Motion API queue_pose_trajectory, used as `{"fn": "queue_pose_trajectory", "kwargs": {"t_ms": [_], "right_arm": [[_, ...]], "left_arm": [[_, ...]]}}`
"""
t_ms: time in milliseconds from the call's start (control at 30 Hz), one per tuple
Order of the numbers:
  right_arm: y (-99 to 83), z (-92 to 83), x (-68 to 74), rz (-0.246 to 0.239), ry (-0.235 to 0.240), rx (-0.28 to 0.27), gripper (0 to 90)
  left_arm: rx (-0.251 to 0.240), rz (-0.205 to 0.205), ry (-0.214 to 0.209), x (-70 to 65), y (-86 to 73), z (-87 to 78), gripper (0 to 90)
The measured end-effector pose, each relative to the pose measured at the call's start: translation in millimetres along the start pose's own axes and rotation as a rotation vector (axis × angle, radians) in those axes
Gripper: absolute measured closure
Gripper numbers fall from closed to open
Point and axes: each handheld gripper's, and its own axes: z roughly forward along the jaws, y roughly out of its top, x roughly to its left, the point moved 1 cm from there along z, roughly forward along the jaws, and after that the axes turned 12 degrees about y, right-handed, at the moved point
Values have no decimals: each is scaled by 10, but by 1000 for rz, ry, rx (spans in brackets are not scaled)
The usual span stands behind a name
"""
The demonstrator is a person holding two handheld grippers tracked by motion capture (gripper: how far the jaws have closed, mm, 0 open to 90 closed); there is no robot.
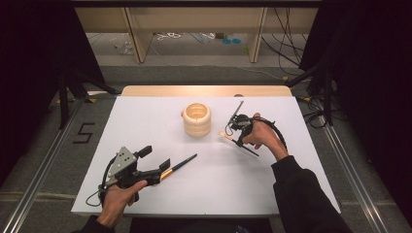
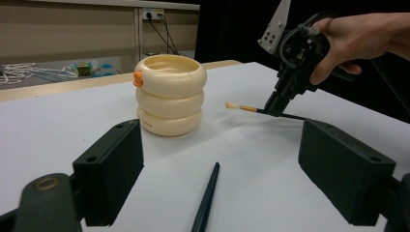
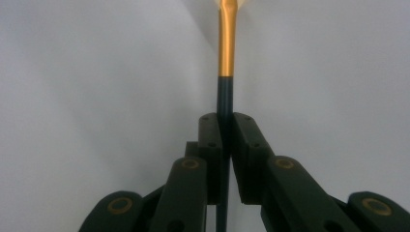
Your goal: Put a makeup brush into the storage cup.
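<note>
A cream ringed cup (image 1: 197, 119) (image 2: 170, 94) stands upright mid-table with an orange tab on its rim. To its right, my right gripper (image 1: 236, 138) (image 2: 273, 108) (image 3: 226, 121) is shut on a thin brush (image 1: 225, 135) (image 2: 241, 107) (image 3: 226, 43), gripping the dark handle just behind the gold ferrule. The pale tip points toward the cup, a short way off it. My left gripper (image 1: 155, 158) (image 2: 220, 135) is open near the front left. A second dark-handled brush (image 1: 183, 164) (image 2: 208, 195) lies on the table between its jaws, untouched by either pad.
The white board (image 1: 145, 126) covers a wooden table whose far edge (image 1: 204, 91) shows behind the cup. Metal rails (image 1: 43, 160) run along both sides. Cables and shelving (image 1: 194, 39) sit on the floor beyond.
</note>
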Motion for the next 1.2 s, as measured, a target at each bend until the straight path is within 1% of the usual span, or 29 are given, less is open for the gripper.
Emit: {"fn": "queue_pose_trajectory", "kwargs": {"t_ms": [100, 133, 200, 267, 300, 333, 367, 400, 467, 500, 533, 567, 600, 633, 700, 733, 767, 800, 833, 867, 900, 933, 967, 1000, 1033, 1100, 1133, 1167, 1200], "right_arm": [[-5, -54, -9, -1, 6, -23, 830], [-9, -100, -15, -2, 1, -51, 830], [-14, -139, -32, -13, -4, -75, 830], [-16, -154, -33, -8, -3, -84, 830], [-17, -181, -43, -17, -3, -113, 830], [-17, -181, -43, -17, -3, -113, 830], [-19, -211, -50, -16, 0, -143, 830], [-19, -211, -50, -16, 0, -143, 830], [-20, -245, -59, -15, 11, -184, 830], [-21, -286, -62, -4, 13, -221, 831], [-21, -286, -62, -4, 13, -221, 831], [-20, -302, -66, -4, 14, -247, 831], [-21, -342, -79, 4, 16, -292, 830], [-21, -342, -79, 4, 16, -292, 830], [-21, -395, -106, 4, 18, -372, 830], [-21, -395, -106, 4, 18, -372, 830], [-25, -428, -117, -1, 22, -415, 830], [-25, -428, -117, -1, 22, -415, 830], [-21, -437, -124, -10, 12, -455, 830], [-19, -473, -117, -6, 24, -509, 830], [-14, -499, -110, -18, 26, -535, 830], [-10, -509, -114, -29, 44, -576, 830], [-10, -509, -114, -29, 44, -576, 830], [12, -533, -104, -48, 42, -626, 830], [12, -533, -104, -48, 42, -626, 830], [24, -548, -85, -55, 44, -655, 830], [41, -560, -71, -75, 42, -696, 830], [41, -560, -71, -75, 42, -696, 830], [60, -571, -50, -82, 56, -728, 830]], "left_arm": [[-1, 1, -1, 3, 0, 1, 158], [1, -4, 3, 2, 0, -3, 158], [1, -4, 3, 3, 0, -3, 158], [1, -3, 3, 3, 1, -4, 158], [0, -4, 3, 2, 1, -4, 158], [-1, -4, 3, 1, 2, -3, 158], [-1, -4, 3, 1, 2, -3, 158], [0, -2, 4, 2, 2, -4, 158], [0, -2, 5, 4, 2, -5, 158], [0, -1, 5, 7, 3, -5, 158], [0, -3, 6, 8, 3, -6, 158], [1, -2, 6, 8, 3, -6, 158], [0, -2, 6, 8, 3, -6, 158], [0, -2, 5, 9, 3, -6, 158], [0, -2, 6, 8, 3, -6, 158], [0, -2, 6, 8, 3, -6, 158], [-1, -2, 6, 8, 4, -6, 157], [-1, -2, 6, 8, 4, -6, 158], [-1, -3, 6, 8, 4, -5, 158], [-1, -2, 6, 8, 3, -6, 158], [0, -2, 6, 9, 4, -5, 158], [-1, -2, 6, 10, 4, -5, 158], [-1, -2, 6, 10, 4, -5, 158], [-1, -2, 6, 10, 4, -4, 158], [0, -3, 6, 9, 3, -5, 158], [-1, -6, 5, 10, 5, -6, 158], [-1, -6, 6, 11, 5, -6, 158], [0, -6, 6, 12, 4, -6, 158], [0, -8, 6, 12, 3, -5, 158]]}}
